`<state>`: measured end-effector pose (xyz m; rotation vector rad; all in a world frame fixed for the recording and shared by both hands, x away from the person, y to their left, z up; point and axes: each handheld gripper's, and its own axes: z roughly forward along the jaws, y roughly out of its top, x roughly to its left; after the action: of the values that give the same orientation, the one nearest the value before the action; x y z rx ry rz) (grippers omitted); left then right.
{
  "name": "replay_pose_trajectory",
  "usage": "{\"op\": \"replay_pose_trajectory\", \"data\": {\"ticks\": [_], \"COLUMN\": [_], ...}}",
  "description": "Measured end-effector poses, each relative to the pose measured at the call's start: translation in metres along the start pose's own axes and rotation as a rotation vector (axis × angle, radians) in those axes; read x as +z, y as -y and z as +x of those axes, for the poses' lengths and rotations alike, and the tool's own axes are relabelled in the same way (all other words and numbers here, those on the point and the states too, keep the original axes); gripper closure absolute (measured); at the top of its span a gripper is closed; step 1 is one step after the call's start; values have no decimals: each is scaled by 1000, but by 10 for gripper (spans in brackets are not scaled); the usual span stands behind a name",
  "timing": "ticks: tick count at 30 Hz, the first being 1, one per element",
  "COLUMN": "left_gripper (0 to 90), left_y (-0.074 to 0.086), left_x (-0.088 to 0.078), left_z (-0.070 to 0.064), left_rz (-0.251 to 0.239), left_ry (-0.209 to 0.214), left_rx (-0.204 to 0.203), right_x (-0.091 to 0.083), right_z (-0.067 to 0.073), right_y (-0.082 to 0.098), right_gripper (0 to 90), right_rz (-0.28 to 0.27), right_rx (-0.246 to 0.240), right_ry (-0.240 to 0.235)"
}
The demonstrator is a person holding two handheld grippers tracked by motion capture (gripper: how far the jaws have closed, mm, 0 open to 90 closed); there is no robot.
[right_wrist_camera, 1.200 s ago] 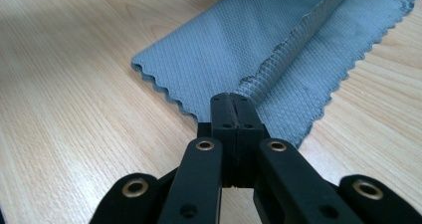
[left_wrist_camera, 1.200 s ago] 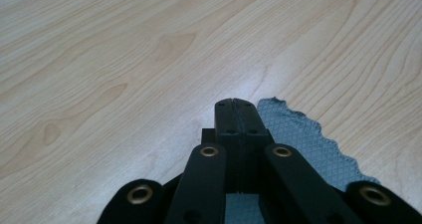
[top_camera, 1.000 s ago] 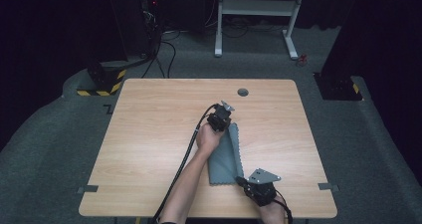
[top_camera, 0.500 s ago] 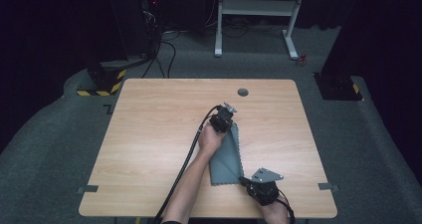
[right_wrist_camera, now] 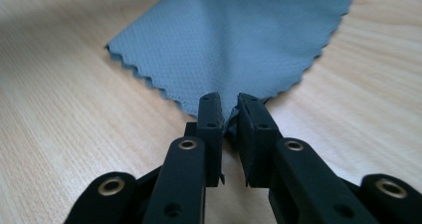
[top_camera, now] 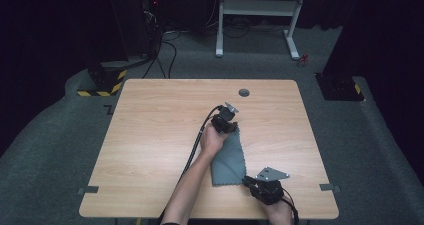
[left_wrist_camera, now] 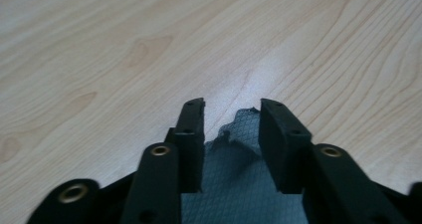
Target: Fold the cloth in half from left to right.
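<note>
Cloth material: grey-blue woven cloth (top_camera: 229,157) with pinked, zigzag edges, lying flat on the pale wood table (top_camera: 150,135).
Left gripper: the left gripper (left_wrist_camera: 231,119) has just been opening; its jaws now stand spread, with the cloth's far corner lying slack and a little rumpled between them, neither pad pressing on it.
Right gripper: the right gripper (right_wrist_camera: 229,112) has also just been opening, though only a little; its jaws stand narrowly parted, the near corner of the cloth still in the gap, and whether the pads still grip it I cannot tell.
What has changed: half a second ago both grippers sat at these same two corners, and the cloth lay much as it does now; the difference is in the jaws, which have let go or are about to.
Meaning for the work: by my reading the cloth has been laid out and is being released, so the spreading step looks close to done.
Cloth position: toward the person's side of the table, right of centre, between the two grippers.
Cloth long axis: runs from the near right corner up to the far corner by the left hand (top_camera: 212,140), tilted slightly leftward.
</note>
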<state>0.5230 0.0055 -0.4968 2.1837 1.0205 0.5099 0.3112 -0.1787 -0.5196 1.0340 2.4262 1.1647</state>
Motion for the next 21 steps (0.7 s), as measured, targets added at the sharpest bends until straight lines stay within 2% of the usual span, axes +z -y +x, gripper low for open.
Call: {"op": "replay_pose_trajectory", "data": {"ticks": [2,3,5,7,9,10,13,14,17,21], "left_gripper": [562,540,513,499,490,486,476,469,463,452], "left_y": [4,6,13,25,35,35,56,64,82,100], "left_x": [-16,-22,-37,-54,-65,-65,-79,-82,-88,-95], "left_z": [3,4,5,9,6,6,-5,-9,-17,-24], "left_rz": [-34,-45,-66,-74,-69,-69,-58,-59,-46,-37], "left_ry": [28,36,42,60,64,64,73,77,76,71], "left_rx": [-35,-38,-14,-31,-12,-12,22,23,37,37], "right_x": [-4,-7,-10,-10,-10,-10,-1,9,17,26], "right_z": [-4,-6,-12,-13,-15,-15,-19,-24,-26,-28], "right_y": [-3,-5,-12,-16,-19,-19,-24,-27,-31,-37], "right_gripper": [804,805,805,805,803,803,796,785,775,750], "right_rz": [-14,-23,-23,-17,-15,-15,6,29,38,34], "right_rx": [8,8,-1,-11,-4,-4,-21,-25,-32,-44], "right_ry": [6,12,9,9,7,7,17,31,39,44]}}
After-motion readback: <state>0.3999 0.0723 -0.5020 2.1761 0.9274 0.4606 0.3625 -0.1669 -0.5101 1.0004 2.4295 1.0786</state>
